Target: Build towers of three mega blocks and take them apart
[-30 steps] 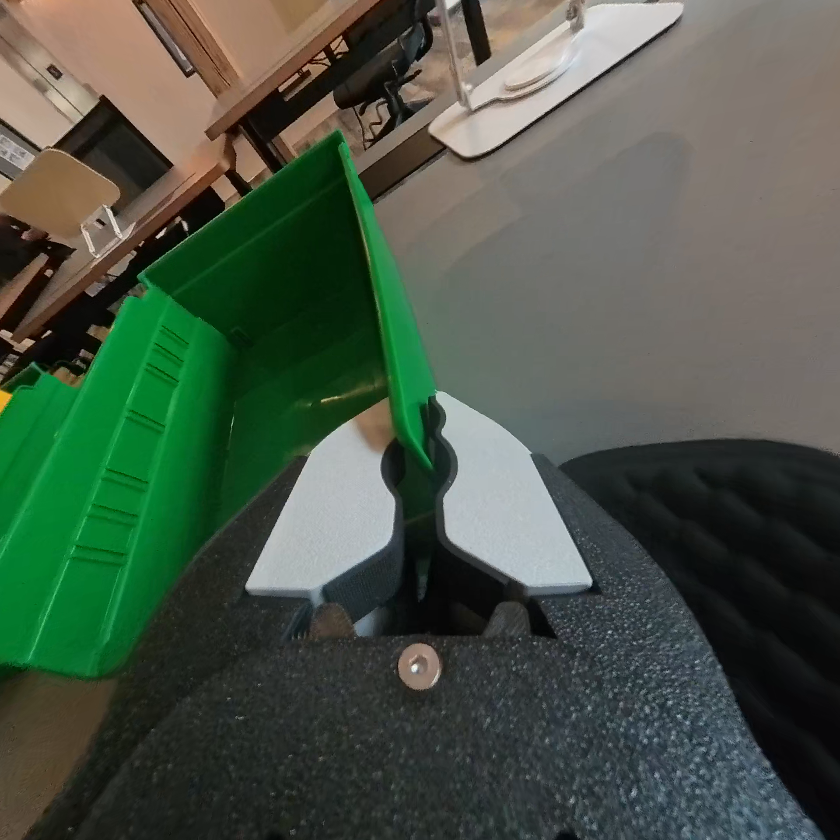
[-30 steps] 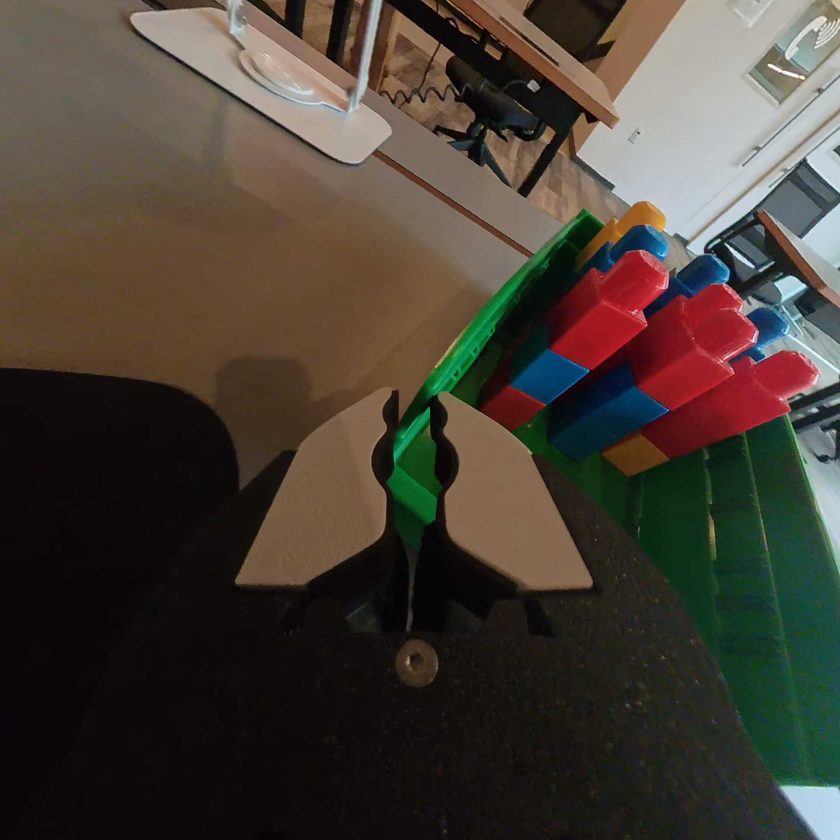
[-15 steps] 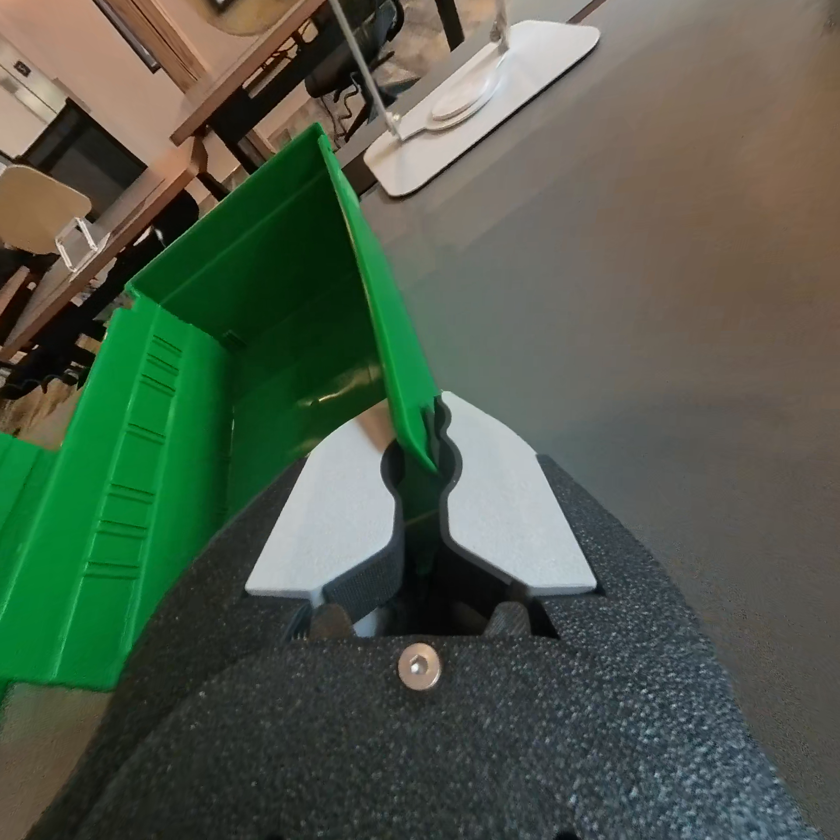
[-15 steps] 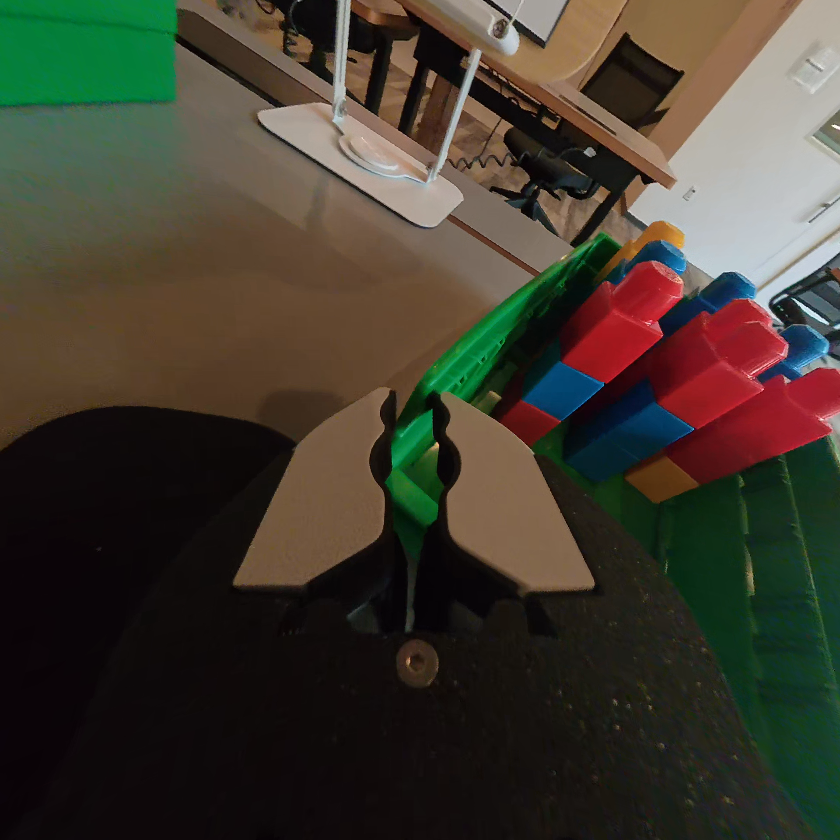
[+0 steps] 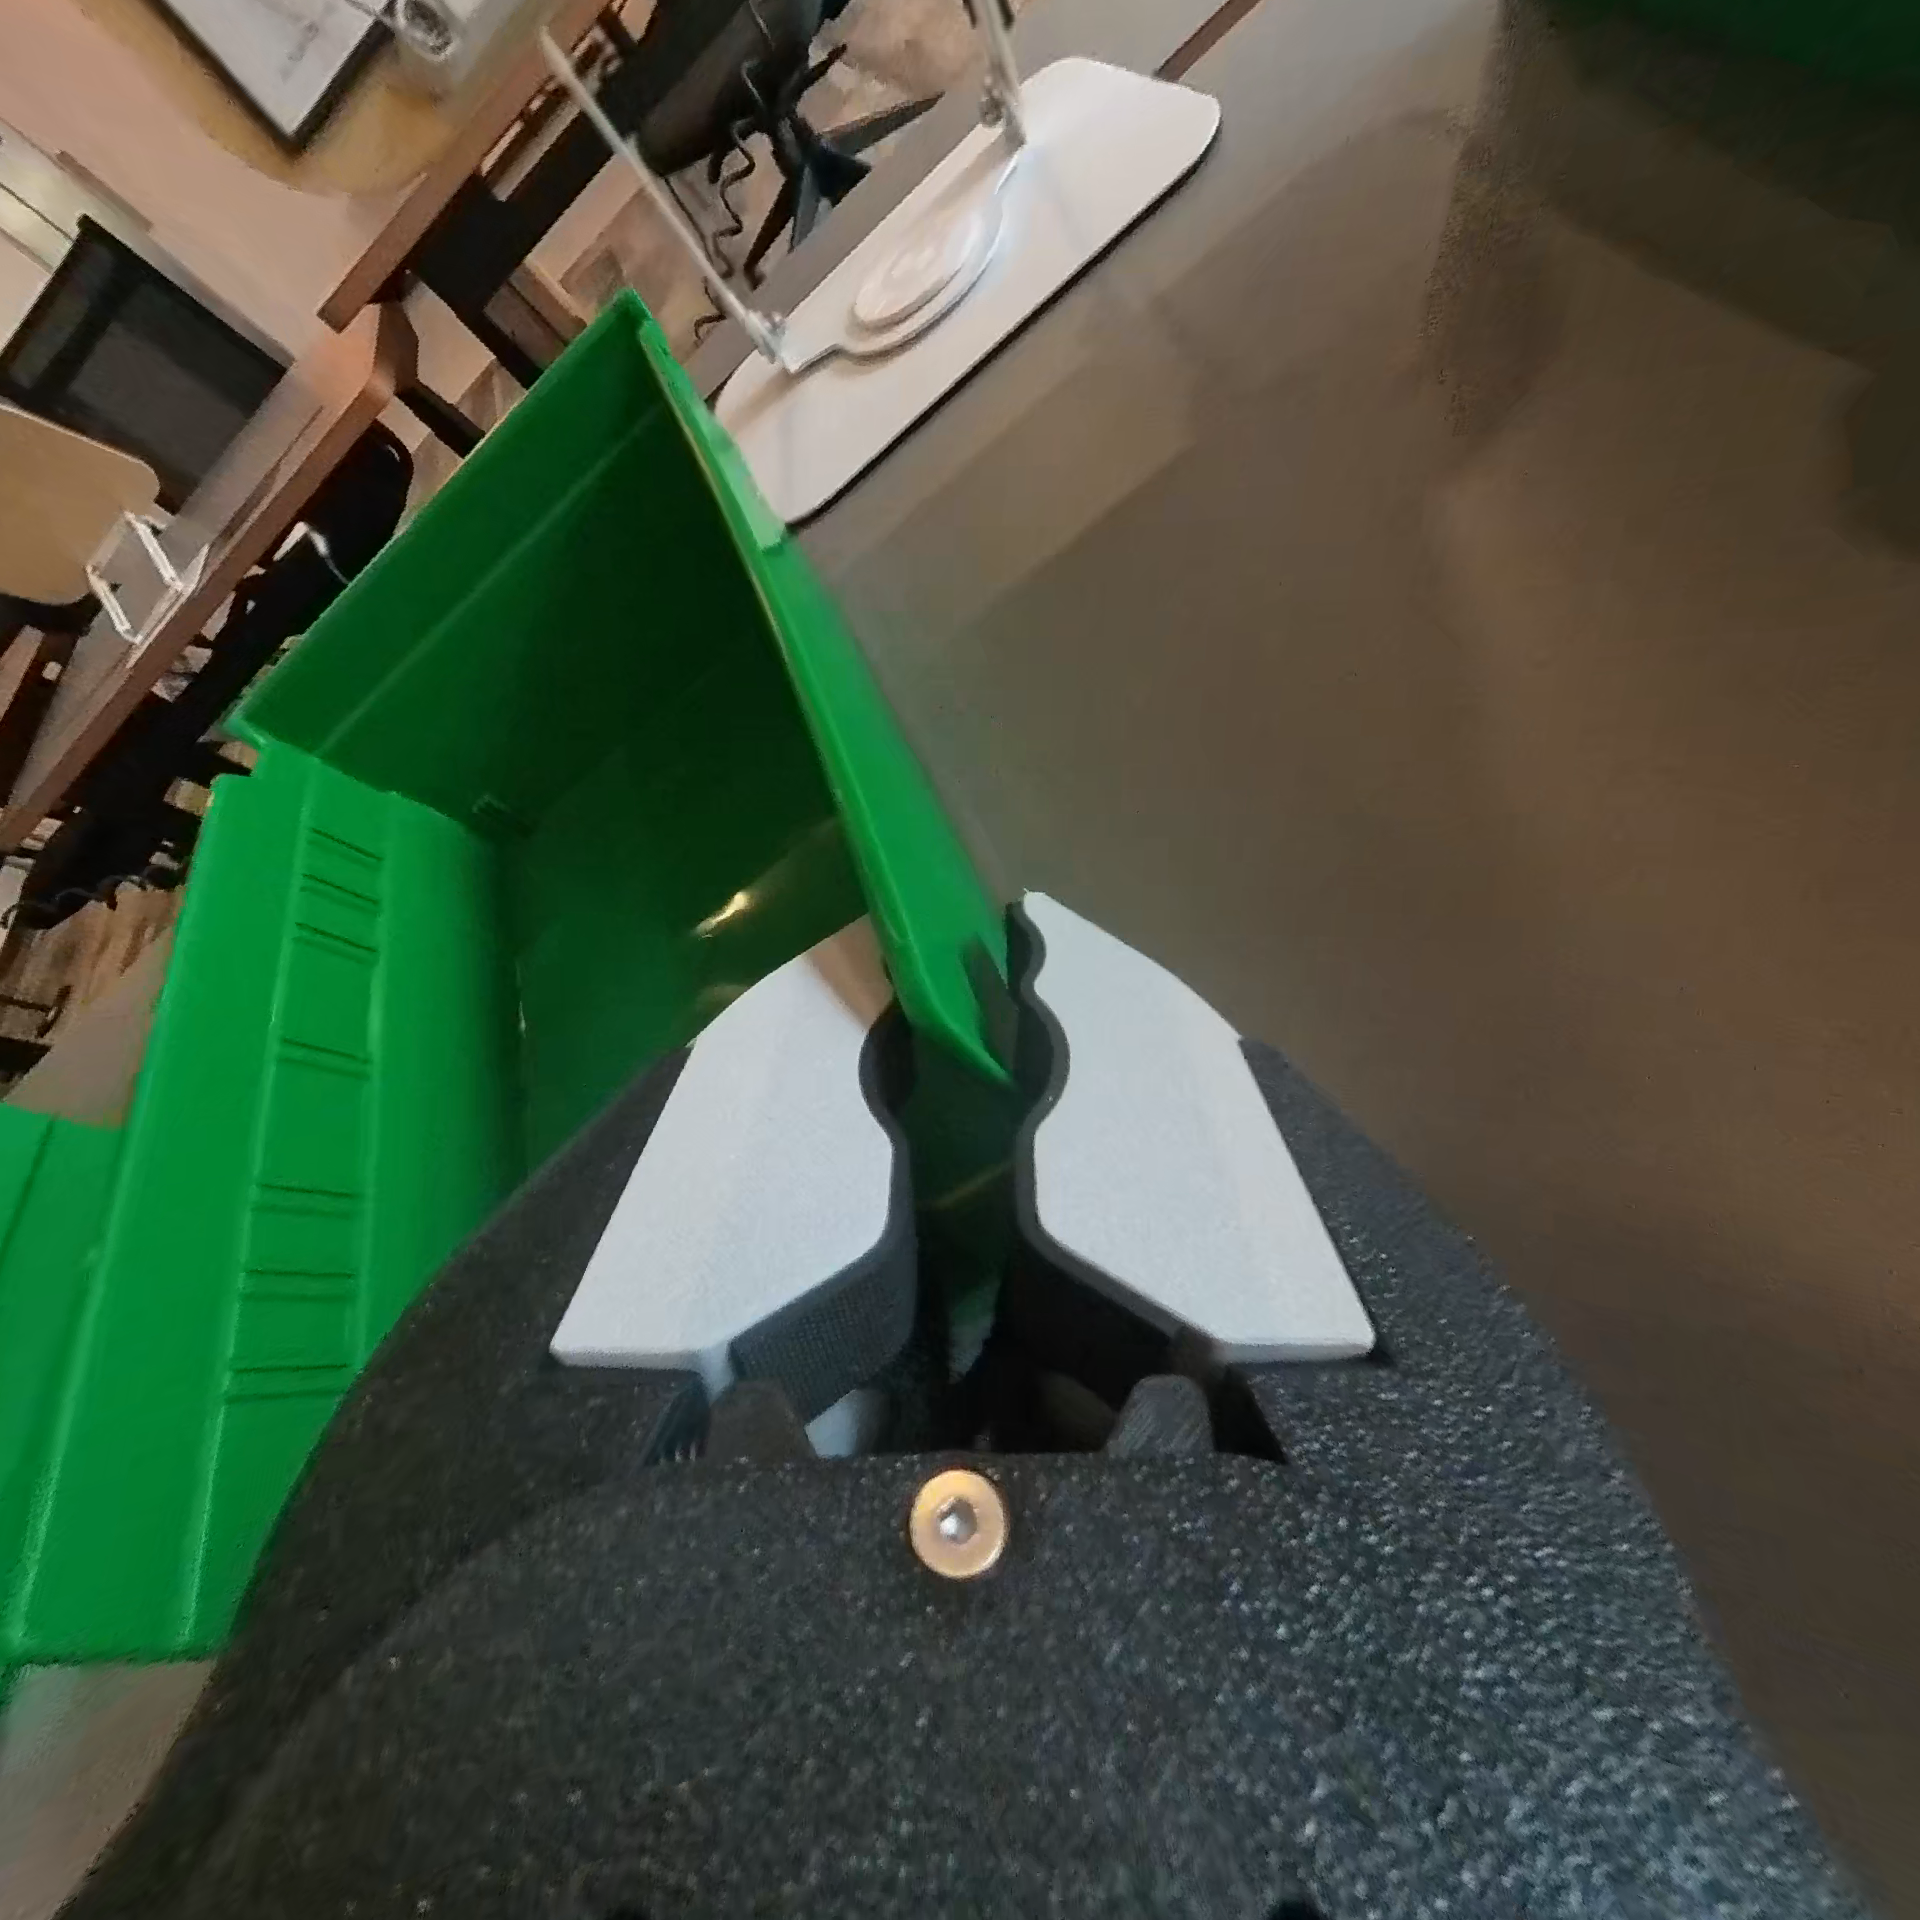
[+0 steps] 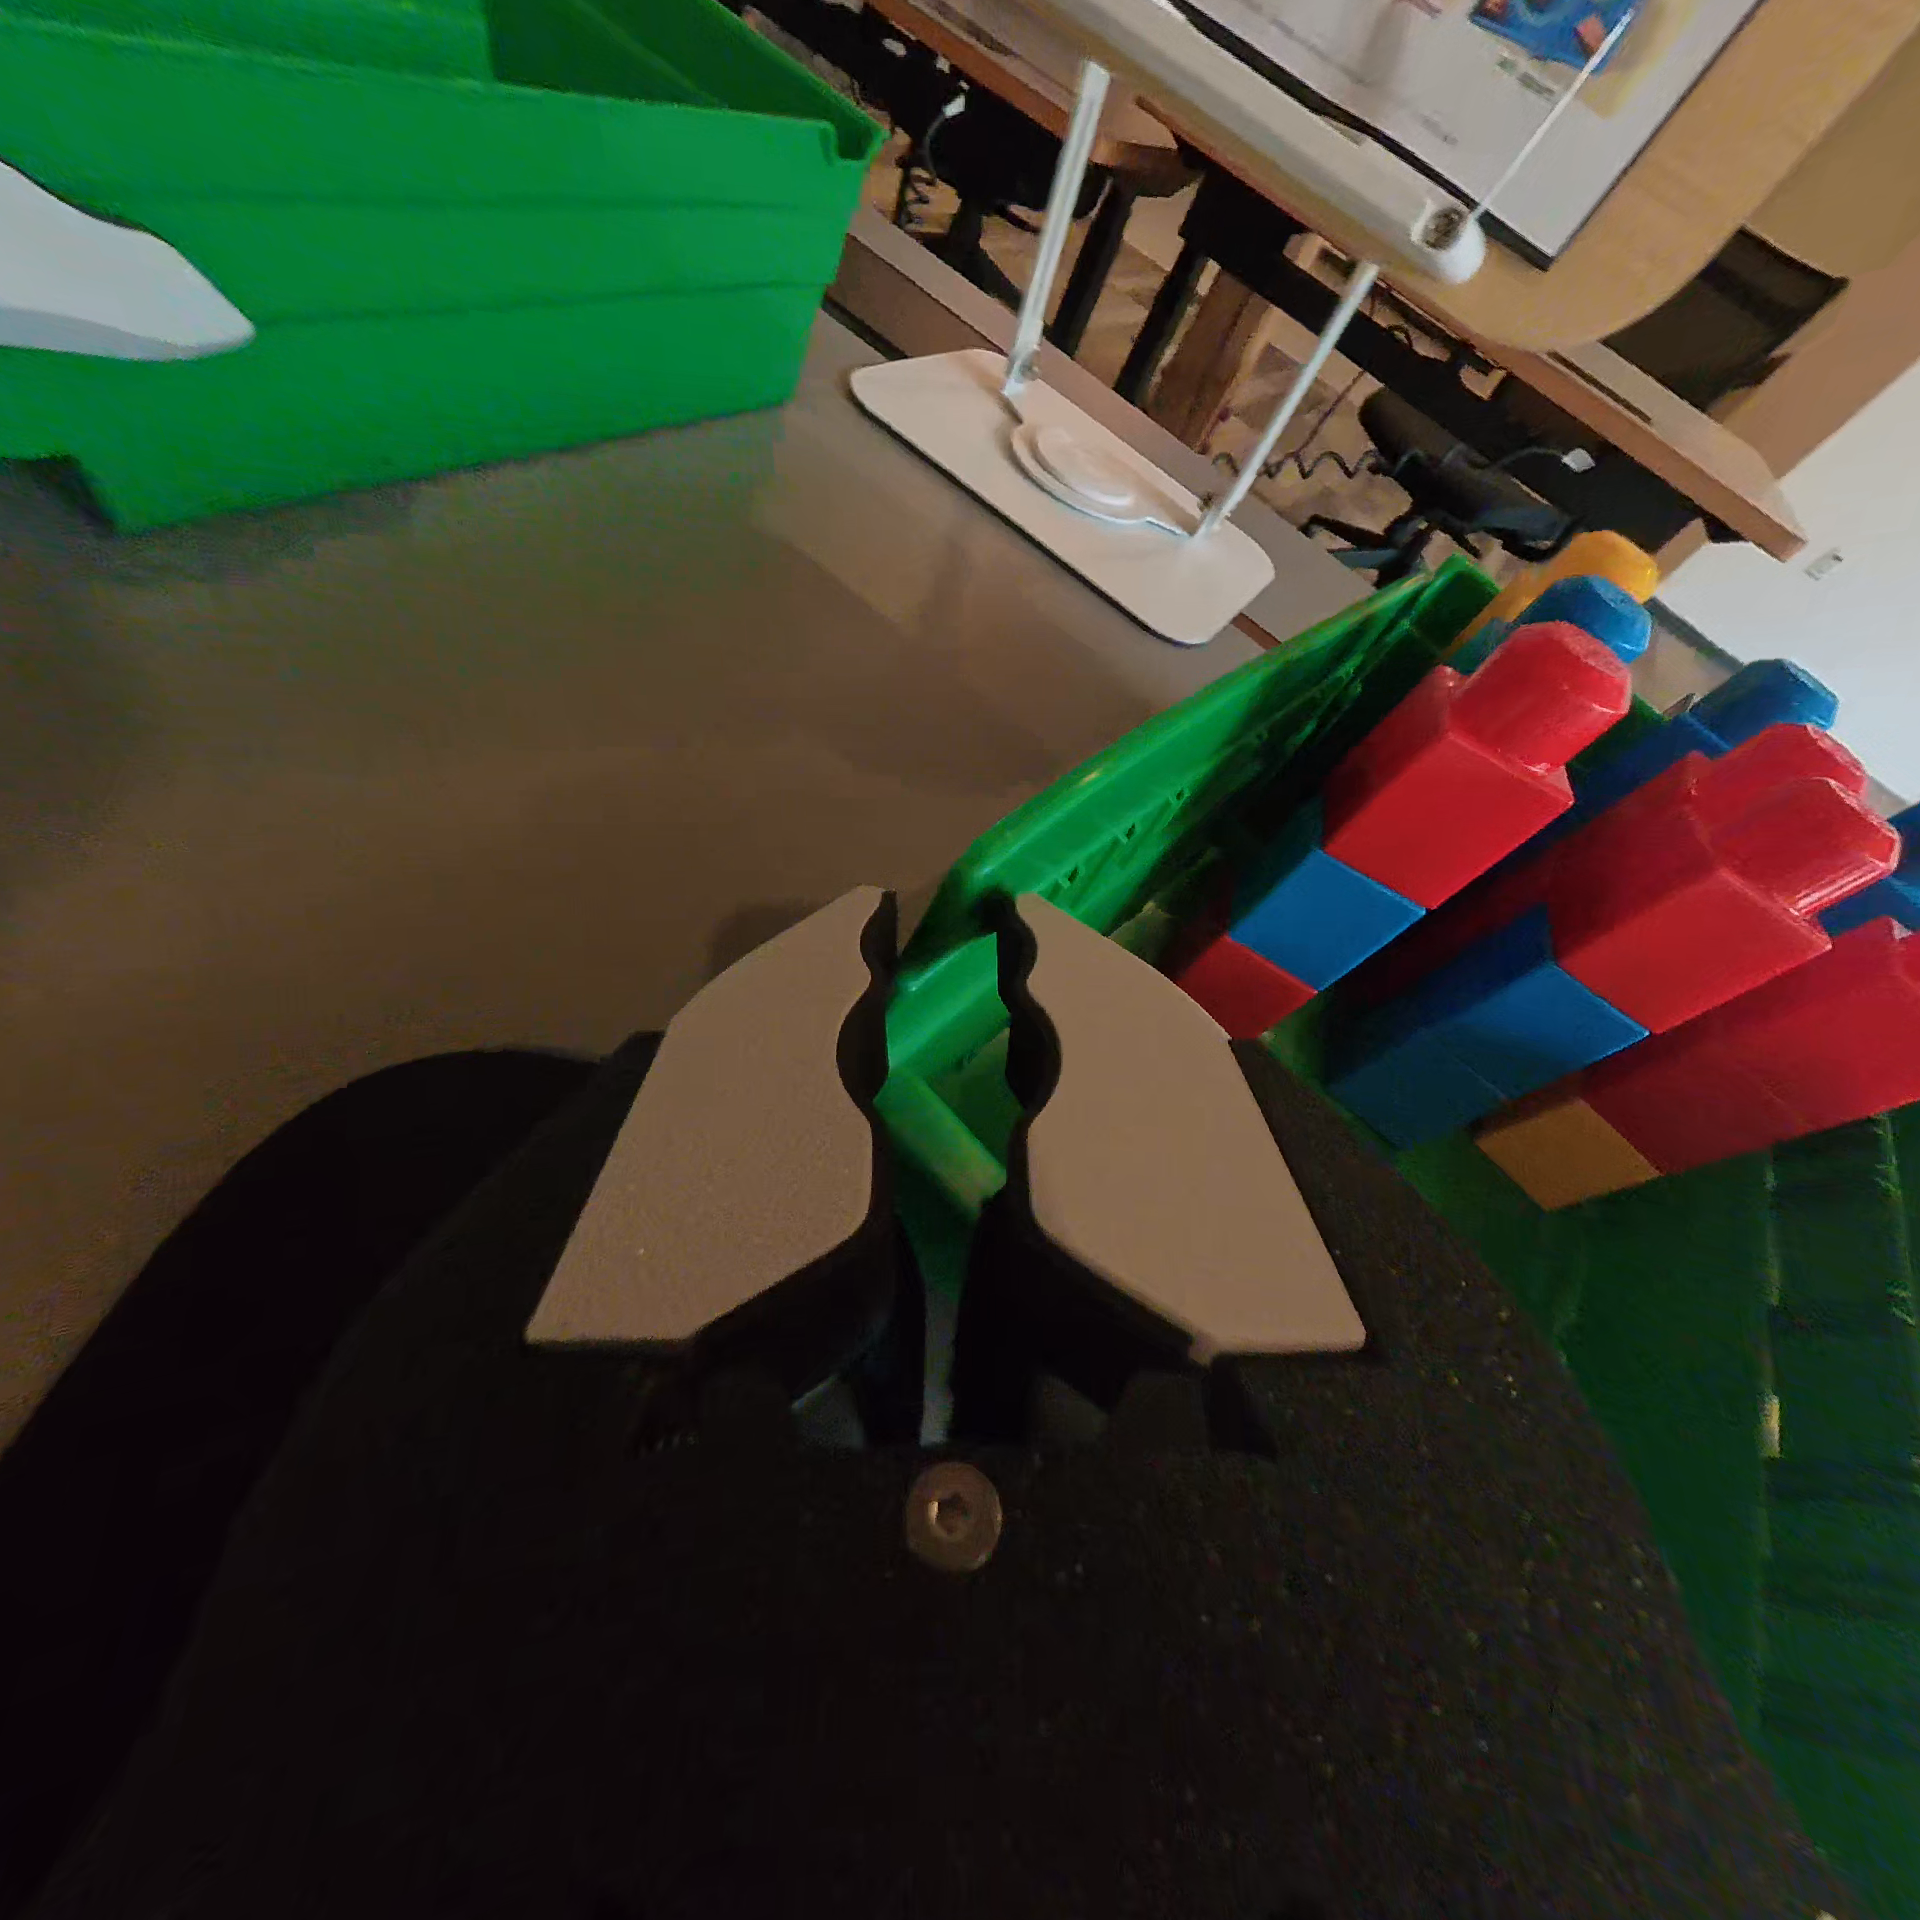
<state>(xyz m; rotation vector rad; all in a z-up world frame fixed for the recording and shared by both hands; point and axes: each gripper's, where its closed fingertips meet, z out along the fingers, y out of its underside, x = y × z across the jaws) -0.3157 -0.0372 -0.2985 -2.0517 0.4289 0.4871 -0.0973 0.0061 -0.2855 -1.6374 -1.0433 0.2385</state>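
My left gripper (image 5: 961,997) is shut on the side wall of an empty green bin (image 5: 582,727), which it holds tilted. My right gripper (image 6: 940,966) is shut on the rim of a second green bin (image 6: 1174,790). That bin holds several towers of red (image 6: 1455,769), blue (image 6: 1320,914) and orange mega blocks, leaning to the right. The empty green bin also shows at the top left of the right wrist view (image 6: 416,260), with a pale finger of the left gripper (image 6: 94,281) on it.
A white lamp base (image 6: 1070,478) with thin white rods stands at the far edge of the grey table (image 6: 468,707); it also shows in the left wrist view (image 5: 977,281). Wooden desks and office chairs stand beyond the table. Spacing between my two grippers at the tips: around 20 cm.
Both grippers kept their hold on the bins and swung their views. The empty green bin has come into the right wrist view at top left.
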